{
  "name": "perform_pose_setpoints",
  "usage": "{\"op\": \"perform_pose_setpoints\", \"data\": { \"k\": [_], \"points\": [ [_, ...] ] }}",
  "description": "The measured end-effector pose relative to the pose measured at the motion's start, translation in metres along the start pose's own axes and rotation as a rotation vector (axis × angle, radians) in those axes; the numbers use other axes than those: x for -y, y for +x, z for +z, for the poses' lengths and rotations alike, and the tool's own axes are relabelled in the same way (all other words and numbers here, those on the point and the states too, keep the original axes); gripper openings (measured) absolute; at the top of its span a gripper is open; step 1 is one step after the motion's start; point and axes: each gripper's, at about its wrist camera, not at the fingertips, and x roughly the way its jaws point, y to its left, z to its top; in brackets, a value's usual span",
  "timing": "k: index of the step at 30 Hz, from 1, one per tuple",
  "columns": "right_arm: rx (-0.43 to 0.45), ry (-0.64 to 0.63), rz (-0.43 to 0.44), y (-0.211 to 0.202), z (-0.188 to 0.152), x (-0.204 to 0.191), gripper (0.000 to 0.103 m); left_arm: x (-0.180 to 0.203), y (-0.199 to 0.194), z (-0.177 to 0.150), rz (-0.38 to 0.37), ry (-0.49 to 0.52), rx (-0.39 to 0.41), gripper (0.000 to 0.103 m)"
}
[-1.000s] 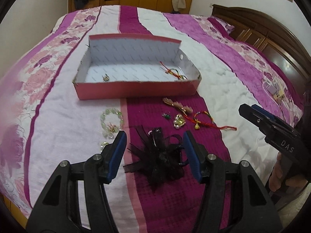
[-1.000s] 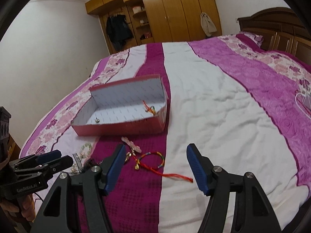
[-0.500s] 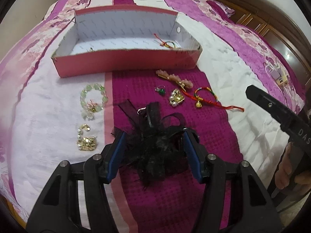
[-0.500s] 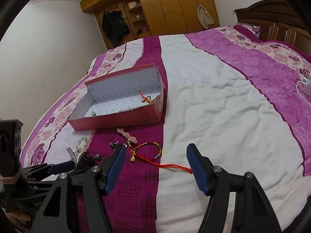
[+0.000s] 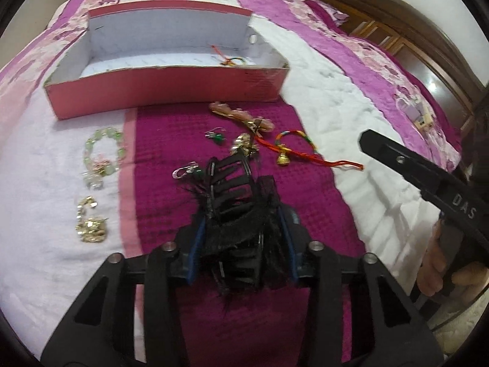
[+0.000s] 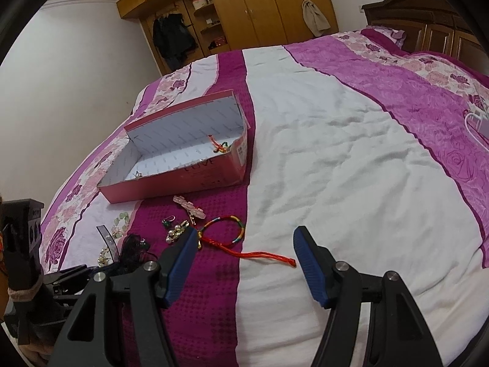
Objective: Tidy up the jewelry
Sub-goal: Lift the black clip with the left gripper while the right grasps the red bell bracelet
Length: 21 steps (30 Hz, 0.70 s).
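My left gripper (image 5: 241, 244) is shut on a black feathered hair clip (image 5: 235, 211) and holds it just above the bed. A pink box (image 5: 165, 87) with a white inside stands ahead; a red cord bracelet (image 5: 232, 59) lies in it. On the quilt lie a green bead bracelet (image 5: 104, 150), a gold piece (image 5: 90, 226), a pink hair clip (image 5: 241, 116), green earrings (image 5: 215, 134) and a multicoloured bracelet (image 5: 293, 150). My right gripper (image 6: 244, 263) is open and empty, over that bracelet (image 6: 226, 232) in the right wrist view.
The bed quilt (image 6: 336, 153) has purple, white and floral stripes. A wooden headboard (image 5: 412, 30) stands at the right, a wardrobe (image 6: 244, 9) at the far end. A white charger with its cable (image 5: 418, 116) lies on the right side of the bed.
My left gripper came down over the black hair clip and shut on it; the clip now sits lifted and tilted between the pads. The right gripper stayed open and drifted slightly.
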Motion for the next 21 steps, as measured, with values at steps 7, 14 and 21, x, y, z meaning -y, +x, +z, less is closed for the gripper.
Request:
{"op": "perform_pose_setpoints", "data": {
  "k": [7,14,21],
  "points": [
    [-0.002,0.001,-0.002,0.000,-0.001,0.000,0.067,-0.002,-0.007,0.002,-0.004,0.005,0.030,0.033],
    [-0.011,0.001,-0.008,0.003,0.001,0.001,0.067,-0.013,-0.029,0.009,0.033,-0.019,0.099,0.033],
    [-0.051,-0.008,-0.009,0.019,0.005,-0.003,0.067,-0.030,-0.040,0.014,0.072,-0.067,0.142,0.033]
  ]
}}
